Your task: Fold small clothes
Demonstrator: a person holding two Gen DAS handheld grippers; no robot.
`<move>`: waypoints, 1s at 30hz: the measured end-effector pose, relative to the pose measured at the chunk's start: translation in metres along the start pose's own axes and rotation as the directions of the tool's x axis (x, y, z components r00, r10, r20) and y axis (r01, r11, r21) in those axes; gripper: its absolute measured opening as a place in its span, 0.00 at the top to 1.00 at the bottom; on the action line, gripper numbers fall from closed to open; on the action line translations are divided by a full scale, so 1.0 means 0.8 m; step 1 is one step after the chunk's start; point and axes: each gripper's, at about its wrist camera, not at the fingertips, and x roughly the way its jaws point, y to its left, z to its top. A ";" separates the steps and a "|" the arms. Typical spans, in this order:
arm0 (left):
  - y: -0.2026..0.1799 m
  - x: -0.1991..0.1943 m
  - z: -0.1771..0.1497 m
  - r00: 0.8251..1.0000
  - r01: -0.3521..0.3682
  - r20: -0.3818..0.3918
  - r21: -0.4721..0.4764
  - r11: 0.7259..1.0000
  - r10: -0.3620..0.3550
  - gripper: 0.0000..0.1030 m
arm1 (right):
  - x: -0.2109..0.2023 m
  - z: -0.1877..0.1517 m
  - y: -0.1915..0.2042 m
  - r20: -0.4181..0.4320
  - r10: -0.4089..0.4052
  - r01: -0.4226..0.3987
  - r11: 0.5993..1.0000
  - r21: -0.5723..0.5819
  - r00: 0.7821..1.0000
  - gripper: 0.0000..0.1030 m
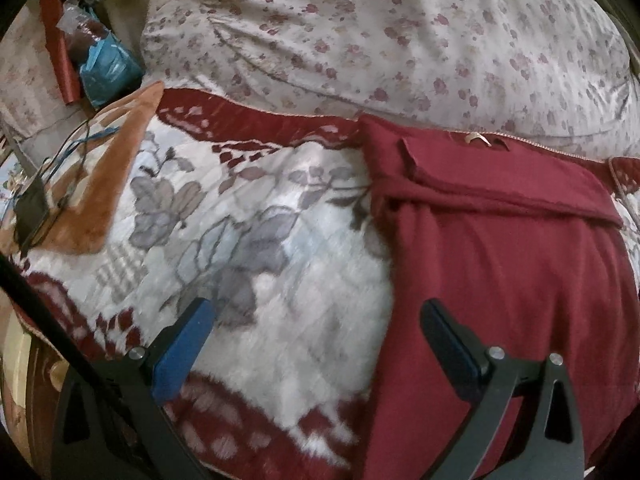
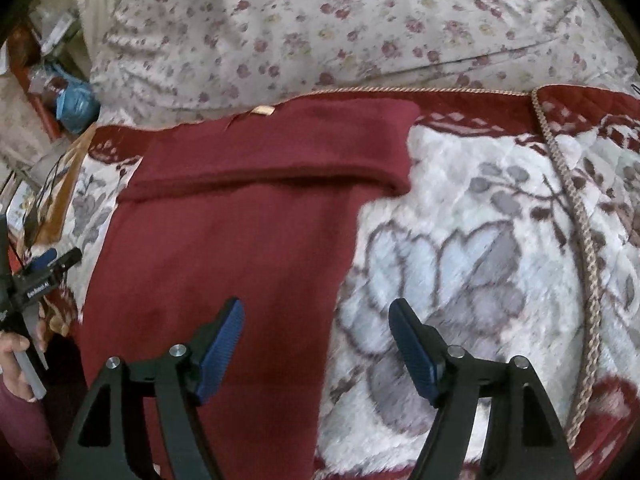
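Observation:
A dark red garment [image 1: 504, 248] lies flat on a white and red flowered blanket [image 1: 288, 280], with both sleeves folded across its chest and a small label at the collar [image 1: 476, 139]. My left gripper [image 1: 316, 308] hovers open over the garment's left edge, nothing between its blue pads. In the right wrist view the same garment [image 2: 240, 232] fills the left half. My right gripper [image 2: 316, 310] stands open above the garment's right edge, holding nothing. The left gripper [image 2: 52, 260] shows at the far left of that view, held by a hand [image 2: 16, 356].
A floral quilt [image 1: 380, 28] is bunched up behind the garment. An orange cloth [image 1: 108, 168] with a dark device and cables lies at the left. Bags and clutter [image 1: 100, 64] sit at the far left. A braided cord [image 2: 576, 216] runs along the blanket's seam at right.

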 end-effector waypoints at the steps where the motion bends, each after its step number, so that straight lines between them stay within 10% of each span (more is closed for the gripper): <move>1: 0.002 -0.002 -0.001 1.000 0.000 -0.001 -0.003 1.000 0.000 0.01 | 0.000 -0.003 0.002 -0.002 0.004 -0.004 1.000 -0.003 1.000 0.23; 30: -0.005 -0.022 -0.120 0.963 0.204 -0.198 0.109 0.973 -0.180 0.01 | -0.019 -0.136 0.020 -0.218 0.171 -0.189 0.980 -0.064 0.961 0.18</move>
